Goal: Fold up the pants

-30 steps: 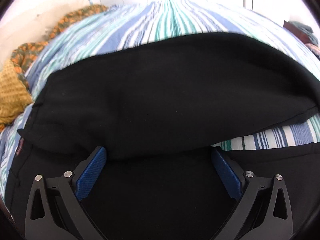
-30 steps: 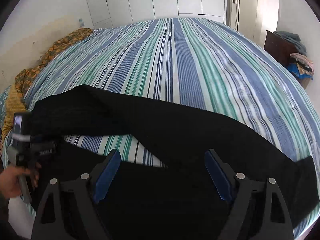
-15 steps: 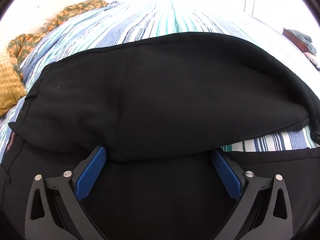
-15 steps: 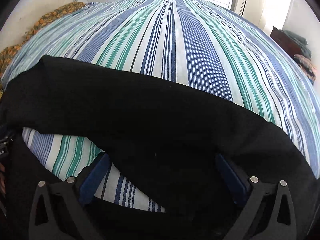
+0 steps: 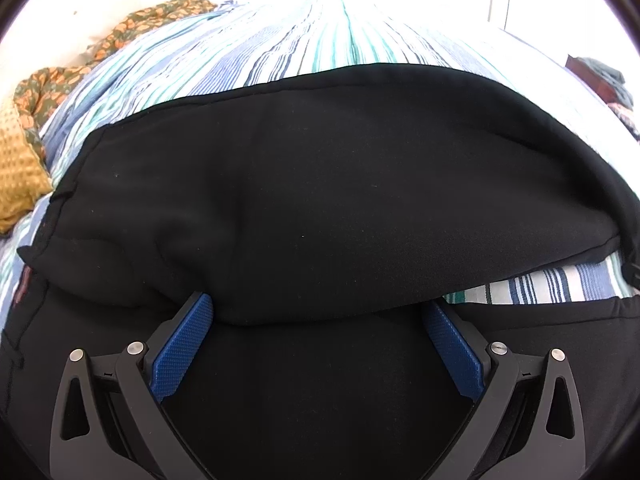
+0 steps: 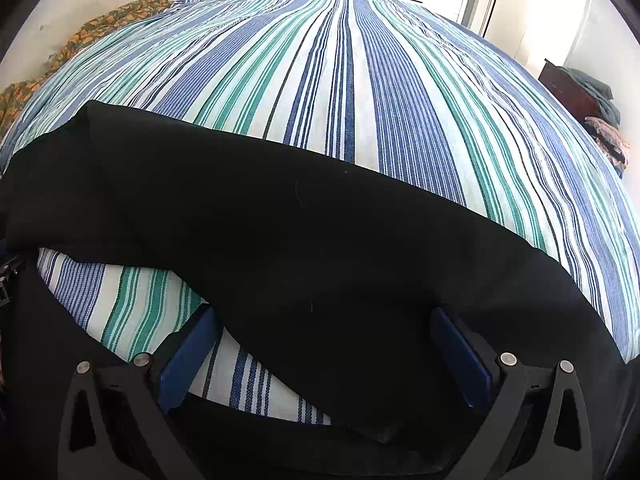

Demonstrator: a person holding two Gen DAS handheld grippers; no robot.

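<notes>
Black pants (image 5: 320, 200) lie on a striped bed, one leg folded back towards the other, with a strip of sheet showing between them. My left gripper (image 5: 318, 312) is open, low over the near leg, its blue pads (image 5: 180, 348) on either side of the folded leg's lower edge. The pants also show in the right wrist view (image 6: 280, 232), stretching left to right. My right gripper (image 6: 324, 320) is open, its jaws astride the black fabric where the legs meet; its pads (image 6: 188, 360) hold nothing.
The bed has a blue, green and white striped sheet (image 6: 352, 72). An orange patterned cloth (image 5: 100, 52) and a yellow pillow (image 5: 16, 184) lie at the left edge. A dark cabinet with clothes (image 6: 580, 96) stands at the right. White cupboards stand behind.
Both grippers have dropped lower and closer to the pants. The right gripper has moved forward until its open jaws straddle the fabric. Both stay open.
</notes>
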